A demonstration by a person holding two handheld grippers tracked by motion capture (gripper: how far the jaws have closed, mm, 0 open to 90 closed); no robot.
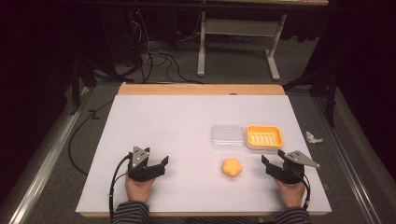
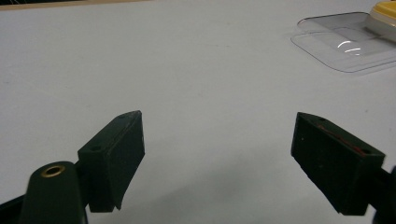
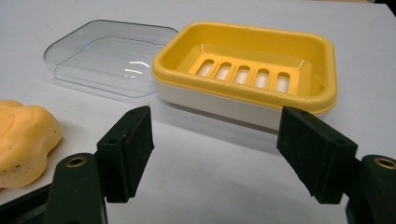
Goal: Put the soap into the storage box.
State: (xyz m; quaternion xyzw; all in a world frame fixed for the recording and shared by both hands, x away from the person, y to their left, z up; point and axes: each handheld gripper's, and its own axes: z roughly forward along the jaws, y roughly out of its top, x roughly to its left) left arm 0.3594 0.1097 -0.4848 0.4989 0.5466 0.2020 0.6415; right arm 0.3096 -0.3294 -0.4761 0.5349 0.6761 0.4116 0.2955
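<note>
While both hands rest near the front edge of a white table (image 1: 154, 121), each holds a black two-jaw gripper with its jaws spread wide and nothing between them. At the left in the high view, the left gripper (image 1: 164, 164) sits low over bare tabletop, well apart from everything else, its cable trailing back toward the striped sleeve (image 1: 132, 212). Seen from its own camera, its jaws stand far apart over plain white surface, with the clear lid (image 2: 343, 42) far off at the upper right, its right edge cut off by the frame. Moving right, a yellow flower-shaped soap (image 1: 232, 167) lies on the table between the two grippers, nearer the right one. Behind it lies the clear lid (image 1: 227, 136), open side up, and just beside that, on its right, the yellow soap dish (image 1: 265, 136) with a slotted floor; whether lid and dish touch is hard to tell. At the far right, the right gripper (image 1: 272, 162) points toward the dish, touching nothing. In its own view the dish (image 3: 247, 70) shows between and beyond the open jaws, and the soap (image 3: 23, 140) is cut off at the left edge. A crumpled white scrap (image 1: 313, 137) lies off the table to the right, too small to identify.
</note>
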